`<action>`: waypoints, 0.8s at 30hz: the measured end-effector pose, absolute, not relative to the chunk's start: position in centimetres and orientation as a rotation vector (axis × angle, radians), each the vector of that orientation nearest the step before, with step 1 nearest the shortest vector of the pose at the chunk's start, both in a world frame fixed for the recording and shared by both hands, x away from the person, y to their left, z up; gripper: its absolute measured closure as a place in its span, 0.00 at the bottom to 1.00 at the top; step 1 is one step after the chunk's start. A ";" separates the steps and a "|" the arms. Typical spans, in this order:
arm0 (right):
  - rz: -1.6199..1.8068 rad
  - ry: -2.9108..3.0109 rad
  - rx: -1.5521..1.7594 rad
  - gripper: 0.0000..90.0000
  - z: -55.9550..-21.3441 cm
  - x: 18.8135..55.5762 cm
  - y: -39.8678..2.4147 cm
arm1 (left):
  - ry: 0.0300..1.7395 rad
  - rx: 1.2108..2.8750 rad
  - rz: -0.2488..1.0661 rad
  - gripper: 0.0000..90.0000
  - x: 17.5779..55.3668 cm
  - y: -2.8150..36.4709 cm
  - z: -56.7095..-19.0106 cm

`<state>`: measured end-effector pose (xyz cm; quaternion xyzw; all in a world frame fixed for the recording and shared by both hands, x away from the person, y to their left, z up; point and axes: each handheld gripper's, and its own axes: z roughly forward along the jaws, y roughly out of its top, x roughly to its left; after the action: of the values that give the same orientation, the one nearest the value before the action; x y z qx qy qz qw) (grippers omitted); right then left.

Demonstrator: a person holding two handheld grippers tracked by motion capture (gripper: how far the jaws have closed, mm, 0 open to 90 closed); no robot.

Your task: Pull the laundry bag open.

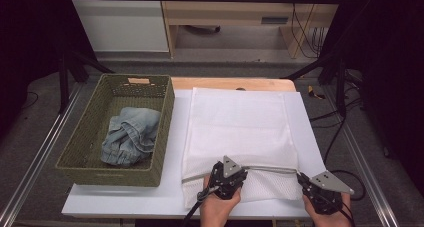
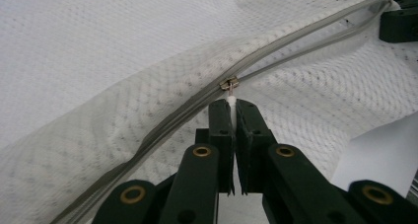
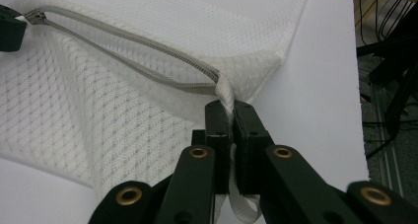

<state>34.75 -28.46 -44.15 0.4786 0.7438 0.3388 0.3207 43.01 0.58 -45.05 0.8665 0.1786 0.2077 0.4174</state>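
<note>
Writing and brands: no readable lettering could be made out on the bag, the basket or the grippers; a pale tag on the far rim of the basket was too small to read.
Mesh laundry bag [image 1: 239,132]: white, flat, rectangular, woven in a small diamond pattern, lying on the white board [image 1: 125,199] at the middle of the table, just right of the basket.
Zipper [image 2: 162,118]: grey, running across the near end of the bag; in the right gripper view its 2 rows of teeth stood parted from the right corner toward the slider [image 2: 229,83].
Slider: small and metallic, with a white pull tab [image 2: 231,104] hanging from it.
Left gripper [image 1: 226,179]: jaws pinched together on the white pull tab, just below the slider, at the middle of the zipper line.
Right gripper [image 1: 306,183]: jaws clamped on the white fabric loop [image 3: 227,96] at the bag's near right corner, where the zipper ends; the loop's tail hung out below the jaws.
Hands: 1 hand held each gripper at the near edge of the board.
Basket [image 1: 165,132]: olive-green woven, rectangular, at the left of the board, holding crumpled pale-blue denim clothing [image 1: 129,136].
</note>
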 end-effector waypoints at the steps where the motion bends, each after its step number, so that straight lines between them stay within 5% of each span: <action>1: 0.894 1.955 1.256 0.96 -44.1 34.7 -28.4 | 0.445 2.178 0.526 0.96 43.0 0.7 -45.0; 24: 0.890 1.957 1.265 0.96 -44.2 34.8 -28.6 | 0.477 2.173 0.532 0.96 43.2 2.5 -45.0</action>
<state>34.76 -28.60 -44.22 0.4809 0.7437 0.3382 0.3182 43.20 2.53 -45.05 0.8646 0.1899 0.2119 0.4142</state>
